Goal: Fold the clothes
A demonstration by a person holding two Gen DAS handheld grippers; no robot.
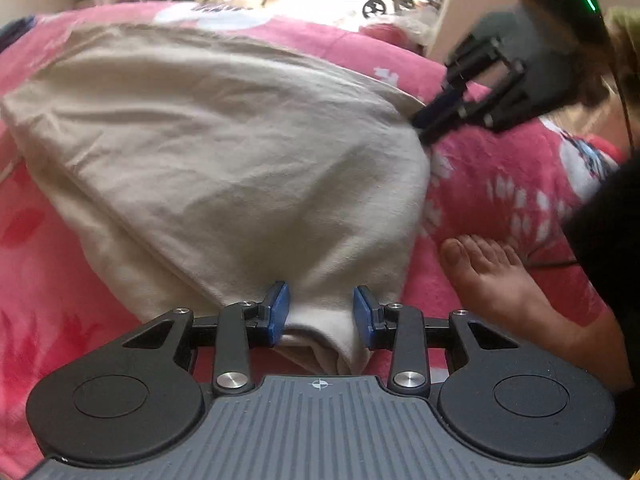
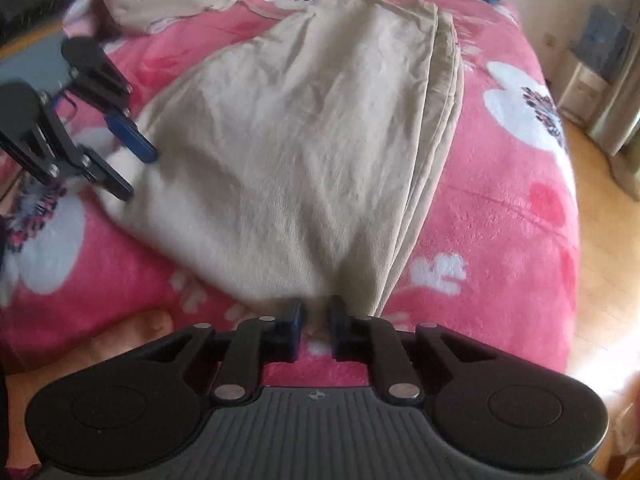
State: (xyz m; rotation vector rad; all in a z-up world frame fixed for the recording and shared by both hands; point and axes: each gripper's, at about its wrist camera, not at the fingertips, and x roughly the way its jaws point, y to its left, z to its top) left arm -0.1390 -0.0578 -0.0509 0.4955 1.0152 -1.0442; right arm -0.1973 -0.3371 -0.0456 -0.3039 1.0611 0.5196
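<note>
A beige garment (image 1: 224, 128) (image 2: 296, 140) lies folded in layers on a pink flowered blanket (image 1: 500, 184) (image 2: 512, 208). In the left wrist view my left gripper (image 1: 322, 316) has its blue pads pressed on a thick bunched corner of the cloth at the near edge. In the right wrist view that left gripper (image 2: 140, 176) appears at the garment's left corner. My right gripper (image 2: 316, 320) is shut on the garment's near edge, its fingers close together. In the left wrist view the right gripper (image 1: 424, 128) pinches the cloth's right corner. The cloth stretches between both grippers.
A person's bare foot (image 1: 500, 280) (image 2: 120, 340) rests on the blanket between the two grippers. More beige cloth (image 2: 168, 0) lies bunched at the far side of the bed. Wooden floor (image 2: 600, 240) and furniture (image 2: 592, 88) lie past the bed's right edge.
</note>
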